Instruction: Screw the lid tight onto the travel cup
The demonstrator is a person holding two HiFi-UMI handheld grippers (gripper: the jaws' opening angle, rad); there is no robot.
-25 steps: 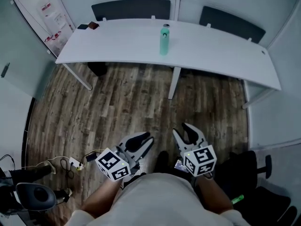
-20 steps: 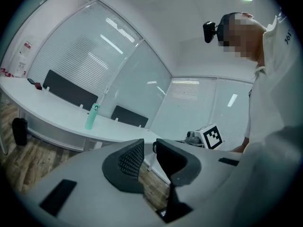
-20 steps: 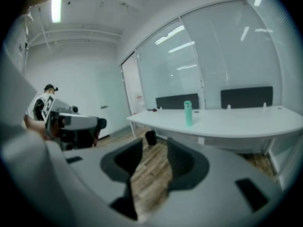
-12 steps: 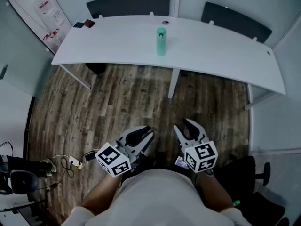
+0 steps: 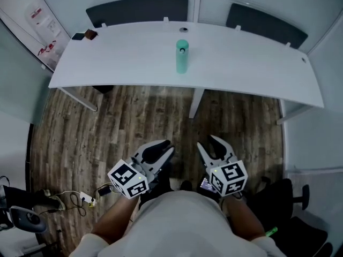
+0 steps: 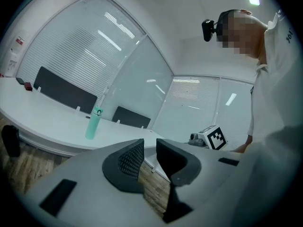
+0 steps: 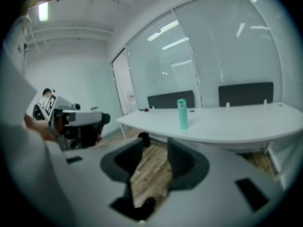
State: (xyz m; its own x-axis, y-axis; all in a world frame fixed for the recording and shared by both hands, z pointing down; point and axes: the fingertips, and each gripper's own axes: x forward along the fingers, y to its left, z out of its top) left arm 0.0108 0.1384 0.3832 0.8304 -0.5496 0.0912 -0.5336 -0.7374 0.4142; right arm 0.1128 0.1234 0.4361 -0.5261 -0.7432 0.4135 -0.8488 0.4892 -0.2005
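i am holding both tools low in front of my body, well apart from the travel cup [image 5: 182,58], which is standing upright near the middle of the white worktop [image 5: 252,63]. the left hand-held gripper [image 5: 163,150] is showing only a narrow gap between its pads, with nothing in it. the right hand-held gripper [image 5: 209,146] is gaping wider, also with nothing between its jaws. a lid [image 5: 182,43] seems to be sitting on the cup's top, though i am not able to tell whether it is tight.

to do this step well, i am judging that i should face the worktop squarely and widen the left jaws enough to take the cup's body and steady it low. then i should bring the right onto the lid from above, so the twist runs in line with the cup and is not tipping it.

counting: one travel cup, one lid, one worktop, two hand-held grippers, two dark chair backs [image 5: 139,8] behind the worktop, one small dark round thing [image 5: 184,30] behind the cup, and two small items [image 5: 84,35] at the far left corner.
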